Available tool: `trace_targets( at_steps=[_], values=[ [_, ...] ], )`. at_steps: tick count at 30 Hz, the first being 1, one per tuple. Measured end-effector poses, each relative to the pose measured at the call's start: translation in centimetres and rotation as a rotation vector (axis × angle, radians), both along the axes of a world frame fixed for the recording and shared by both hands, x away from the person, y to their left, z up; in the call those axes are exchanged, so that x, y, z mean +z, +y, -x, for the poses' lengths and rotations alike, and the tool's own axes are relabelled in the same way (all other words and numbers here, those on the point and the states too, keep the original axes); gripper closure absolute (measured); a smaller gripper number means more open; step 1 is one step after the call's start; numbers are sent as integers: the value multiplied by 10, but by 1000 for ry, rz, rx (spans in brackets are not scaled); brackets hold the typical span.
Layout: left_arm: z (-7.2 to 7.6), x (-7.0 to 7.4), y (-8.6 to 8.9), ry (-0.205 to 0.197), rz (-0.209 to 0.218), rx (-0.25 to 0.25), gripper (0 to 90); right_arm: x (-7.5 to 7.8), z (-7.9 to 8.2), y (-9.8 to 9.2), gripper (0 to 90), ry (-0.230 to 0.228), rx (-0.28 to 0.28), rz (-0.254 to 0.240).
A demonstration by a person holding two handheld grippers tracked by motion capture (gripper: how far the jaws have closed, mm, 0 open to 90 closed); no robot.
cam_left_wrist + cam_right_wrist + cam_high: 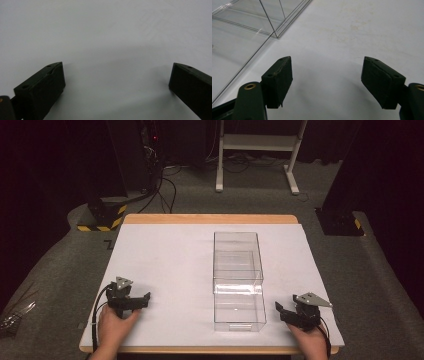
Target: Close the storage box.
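I have both tongs resting low on the white table cover (165, 250), one at each near corner. My left gripper (141, 301) sits well apart from the clear plastic box (238, 270), which lies off to its right, past a stretch of bare cover. Its jaws are spread wide; in the left gripper view the left gripper (117, 75) has nothing but plain white surface between and ahead of them.

My right gripper (281, 311) is near the box's near right corner, just beside it but not touching as far as I can judge from above. Its jaws are spread as well. In the right gripper view the right gripper (327, 72) looks over bare cover, and the clear plastic box (249, 22) shows ahead and to the left of the jaws, its thin edges meeting at a corner on the cover.

The box is a long clear case lying between the two tongs, closer to the right one, running away from me. It looks like a drawer pulled partly out of a sleeve toward me, though the transparent walls make that hard to confirm.
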State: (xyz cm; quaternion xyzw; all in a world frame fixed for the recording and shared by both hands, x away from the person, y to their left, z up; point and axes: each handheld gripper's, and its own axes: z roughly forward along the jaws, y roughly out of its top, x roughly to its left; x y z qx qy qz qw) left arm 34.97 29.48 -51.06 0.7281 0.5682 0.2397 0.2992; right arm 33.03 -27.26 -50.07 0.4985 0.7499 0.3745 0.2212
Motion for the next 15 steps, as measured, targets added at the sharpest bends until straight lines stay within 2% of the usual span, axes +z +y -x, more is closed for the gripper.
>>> trace_targets(
  at_steps=[4, 6, 10, 12, 15],
  values=[
    [0, 0, 0, 0, 1, 0, 6, 0, -1, -1, 273, 3, 0, 3],
    [0, 0, 0, 0, 1, 0, 6, 0, -1, -1, 279, 6, -22, -3],
    [0, 0, 0, 0, 1, -1, 7, -1, -3, 2, 282, 17, -20, 34],
    [0, 0, 0, 0, 1, 0, 7, -1, -2, 2, 274, 6, -12, 31],
    [0, 0, 0, 1, 2, -1, 7, -1, -2, 1, 262, 15, -7, 18]
  ],
)
